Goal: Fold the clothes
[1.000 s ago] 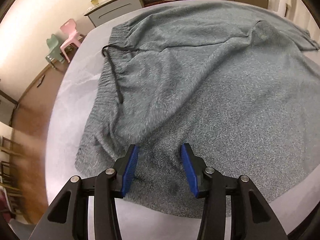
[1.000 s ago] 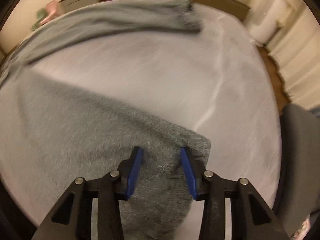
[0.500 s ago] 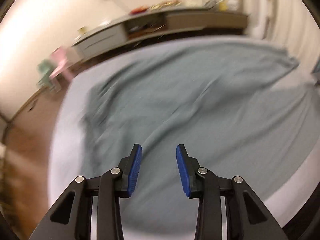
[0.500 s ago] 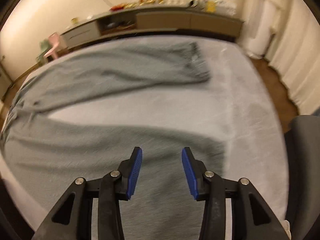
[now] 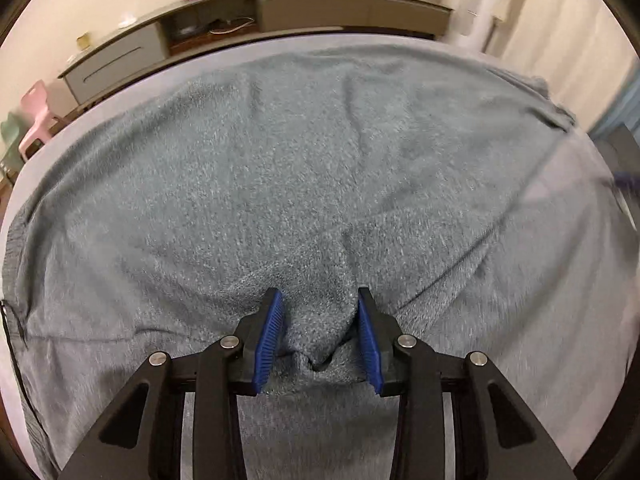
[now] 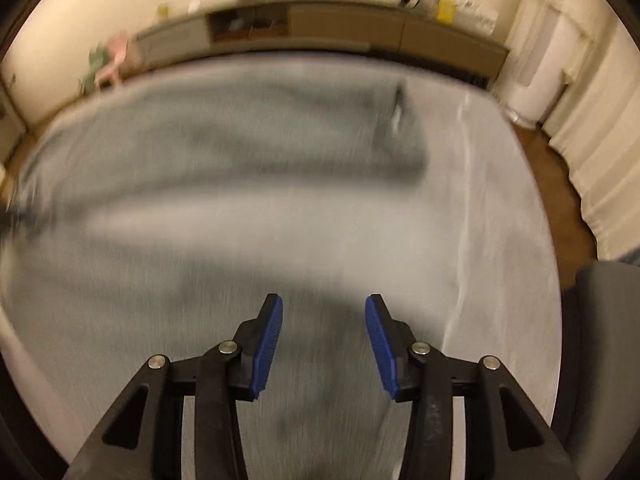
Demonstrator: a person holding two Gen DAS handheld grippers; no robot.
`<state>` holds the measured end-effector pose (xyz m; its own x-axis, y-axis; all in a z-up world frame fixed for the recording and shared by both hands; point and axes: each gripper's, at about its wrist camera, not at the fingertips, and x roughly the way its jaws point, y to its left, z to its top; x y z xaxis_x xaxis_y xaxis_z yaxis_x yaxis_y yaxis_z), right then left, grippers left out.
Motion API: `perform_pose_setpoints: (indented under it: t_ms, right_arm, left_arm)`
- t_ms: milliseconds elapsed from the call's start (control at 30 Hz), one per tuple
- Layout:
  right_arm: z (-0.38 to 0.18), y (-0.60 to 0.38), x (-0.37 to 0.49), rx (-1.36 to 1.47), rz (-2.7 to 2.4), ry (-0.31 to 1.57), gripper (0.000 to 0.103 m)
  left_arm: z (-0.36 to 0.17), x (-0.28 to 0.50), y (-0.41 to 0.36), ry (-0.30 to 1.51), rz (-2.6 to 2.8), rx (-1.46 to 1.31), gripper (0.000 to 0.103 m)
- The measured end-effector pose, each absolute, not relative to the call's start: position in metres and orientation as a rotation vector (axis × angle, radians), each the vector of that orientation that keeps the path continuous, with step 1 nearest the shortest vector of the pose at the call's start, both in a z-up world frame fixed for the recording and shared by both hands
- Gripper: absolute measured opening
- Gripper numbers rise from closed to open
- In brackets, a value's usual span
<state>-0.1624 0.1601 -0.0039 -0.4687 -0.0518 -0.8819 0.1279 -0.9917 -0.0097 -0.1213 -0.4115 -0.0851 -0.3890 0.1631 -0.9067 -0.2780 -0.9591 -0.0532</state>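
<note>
Grey fleece trousers (image 5: 304, 168) lie spread over a pale round table (image 5: 568, 168). My left gripper (image 5: 320, 332) is down on the cloth near the front edge. Its jaws stand apart, and a raised ridge of the fabric sits between the blue pads (image 5: 272, 336) and touches both. A black drawstring (image 5: 10, 320) shows at the far left. The right wrist view is blurred by motion. There my right gripper (image 6: 324, 336) hovers open over the near trouser leg (image 6: 320, 380), with nothing held. The far leg (image 6: 280, 136) ends at a cuff (image 6: 400, 120).
A long low sideboard (image 5: 320, 4) with small items on top runs along the back wall. Pink and green child chairs (image 5: 32, 120) stand at the left. A grey chair (image 6: 604, 360) is at the table's right side. White curtains (image 6: 600, 120) hang at the right.
Both grippers swung up and back. The left one has come down again on the trousers, its jaws a little narrower than a second ago, with cloth bunched between them. The right one lifted off the leg end.
</note>
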Motion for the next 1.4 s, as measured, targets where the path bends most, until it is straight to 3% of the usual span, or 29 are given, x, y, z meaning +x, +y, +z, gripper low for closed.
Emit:
perform_pose_setpoints:
  t_ms: [233, 300, 333, 367, 500, 600, 667, 700, 733, 800, 867, 933, 1033, 1167, 1200, 1233, 1267, 1400]
  right_arm:
    - [-0.04, 0.174, -0.289, 1.69, -2.642, 0.083, 0.046]
    - [-0.043, 0.188, -0.305, 1.71, -2.674, 0.03, 0.037]
    - [-0.042, 0.194, -0.311, 1.716, -2.687, 0.004, 0.022]
    - [-0.039, 0.199, -0.316, 1.725, -2.69, -0.023, 0.017]
    - [-0.028, 0.211, -0.331, 1.756, -2.709, -0.089, 0.015]
    - [0.005, 0.196, -0.325, 1.586, -2.781, -0.104, 0.019]
    - [0.015, 0.185, -0.331, 1.513, -2.774, -0.094, 0.031]
    - [0.009, 0.18, -0.339, 1.526, -2.764, -0.07, 0.046]
    - [0.003, 0.176, -0.349, 1.557, -2.755, -0.031, 0.051]
    - [-0.013, 0.177, -0.365, 1.627, -2.735, -0.01, 0.051]
    - [-0.024, 0.185, -0.37, 1.641, -2.716, -0.033, 0.018]
    - [-0.011, 0.187, -0.367, 1.55, -2.745, -0.052, 0.01]
    - [0.027, 0.201, -0.367, 1.392, -2.822, -0.18, 0.01]
    - [0.028, 0.206, -0.397, 1.456, -2.84, -0.223, 0.011]
    - [0.017, 0.203, -0.407, 1.52, -2.834, -0.192, 0.015]
    - [0.008, 0.2, -0.412, 1.573, -2.825, -0.151, 0.026]
    - [0.002, 0.198, -0.413, 1.61, -2.811, -0.112, 0.031]
    - [0.026, 0.197, -0.369, 1.456, -2.947, -0.067, 0.044]
  left_arm:
    - [-0.084, -0.12, -0.408, 0.263, 2.394, -1.578, 0.039]
    - [-0.085, -0.12, -0.413, 0.251, 2.388, -1.574, 0.039]
    - [-0.085, -0.119, -0.415, 0.245, 2.387, -1.566, 0.039]
    - [-0.085, -0.118, -0.416, 0.241, 2.386, -1.561, 0.039]
    - [-0.086, -0.116, -0.417, 0.242, 2.386, -1.559, 0.04]
    - [-0.085, -0.115, -0.422, 0.238, 2.388, -1.555, 0.04]
    - [-0.085, -0.113, -0.423, 0.24, 2.389, -1.551, 0.04]
    - [-0.085, -0.114, -0.423, 0.241, 2.389, -1.549, 0.04]
    - [-0.085, -0.115, -0.424, 0.241, 2.388, -1.549, 0.04]
    - [-0.085, -0.119, -0.424, 0.241, 2.387, -1.548, 0.04]
    - [-0.087, -0.126, -0.422, 0.244, 2.387, -1.545, 0.04]
    - [-0.088, -0.127, -0.423, 0.251, 2.384, -1.54, 0.04]
    - [-0.088, -0.128, -0.424, 0.263, 2.375, -1.528, 0.041]
    - [-0.089, -0.129, -0.424, 0.258, 2.372, -1.527, 0.042]
    - [-0.088, -0.129, -0.425, 0.255, 2.375, -1.528, 0.042]
    - [-0.089, -0.129, -0.425, 0.251, 2.379, -1.529, 0.042]
    - [-0.089, -0.13, -0.425, 0.247, 2.383, -1.529, 0.042]
    - [-0.09, -0.133, -0.426, 0.237, 2.395, -1.524, 0.042]
